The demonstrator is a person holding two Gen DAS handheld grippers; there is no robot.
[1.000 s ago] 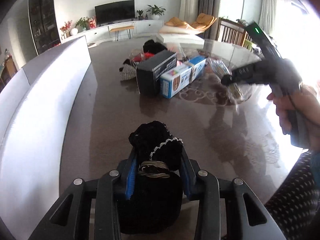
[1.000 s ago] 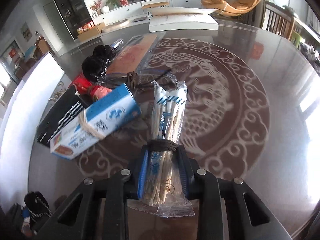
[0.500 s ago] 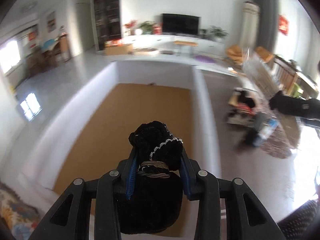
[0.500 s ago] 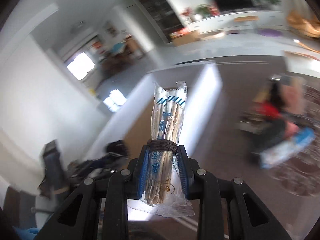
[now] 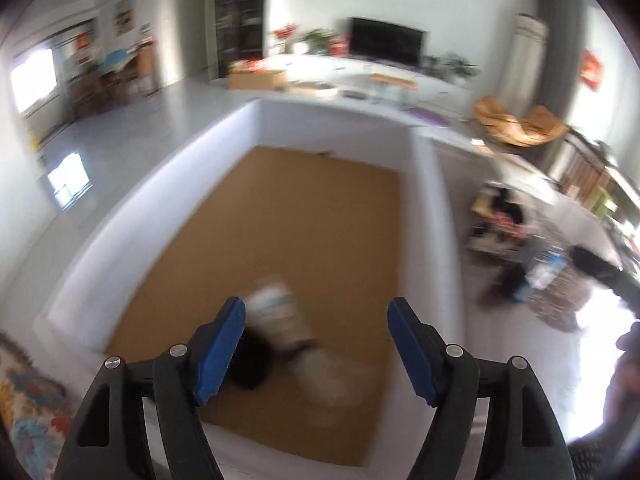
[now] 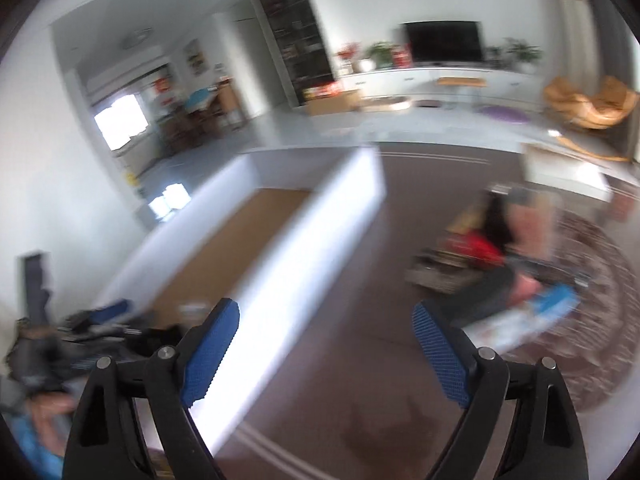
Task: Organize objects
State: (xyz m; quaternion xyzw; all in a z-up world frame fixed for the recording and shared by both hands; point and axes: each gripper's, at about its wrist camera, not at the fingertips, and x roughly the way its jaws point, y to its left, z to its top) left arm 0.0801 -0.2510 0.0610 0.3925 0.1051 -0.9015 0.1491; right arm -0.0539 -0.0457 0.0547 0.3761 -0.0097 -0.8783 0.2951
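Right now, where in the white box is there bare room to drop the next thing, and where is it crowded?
The white box has bare brown floor across its far half, up to the back wall, and along its left wall. The near end is crowded: the black pouch and the bagged chopsticks lie under the open left gripper. The pile on the table is cluttered.

One white box (image 5: pixel 424 216) holds two dropped items: one black pouch (image 5: pixel 250 364) and one chopstick packet (image 5: pixel 288 320).
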